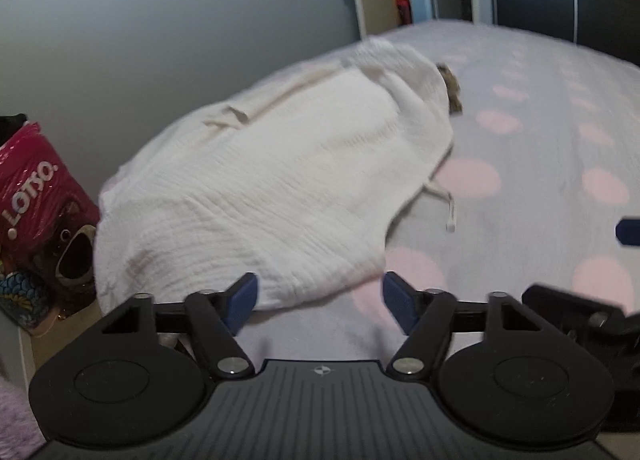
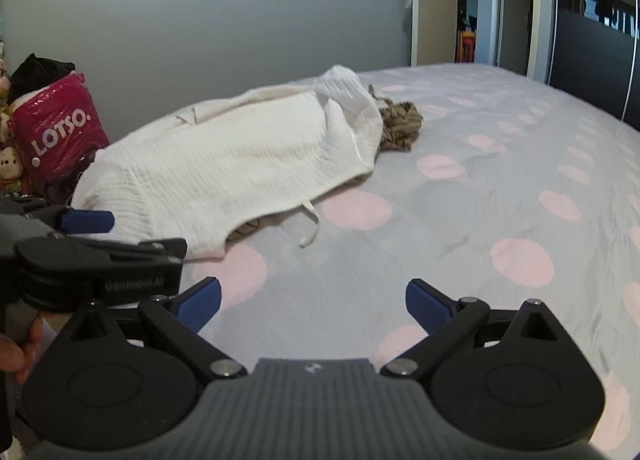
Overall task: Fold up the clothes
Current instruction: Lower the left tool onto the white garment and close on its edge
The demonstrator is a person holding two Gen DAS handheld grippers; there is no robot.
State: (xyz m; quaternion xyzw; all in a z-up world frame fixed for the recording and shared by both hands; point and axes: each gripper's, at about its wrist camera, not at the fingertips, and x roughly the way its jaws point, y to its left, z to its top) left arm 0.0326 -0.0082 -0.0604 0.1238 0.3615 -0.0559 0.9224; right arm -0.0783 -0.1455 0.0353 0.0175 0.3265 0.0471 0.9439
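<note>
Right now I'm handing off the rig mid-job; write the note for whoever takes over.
Left gripper: open, empty, at the near edge of the white garment.
Right gripper: open, empty, over bare bedsheet.
White garment lies spread on the bed, partly covering a striped brown garment.
Done: can't tell; white garment looks unfolded.
Left: fold both.

We see a white crinkle-textured garment (image 2: 224, 164) spread flat and somewhat rumpled across the bed, its far end bunched up and a thin tie (image 2: 310, 226) trailing from its near edge. A brown striped garment (image 2: 400, 126) lies crumpled beneath its far end, partly covered.
</note>
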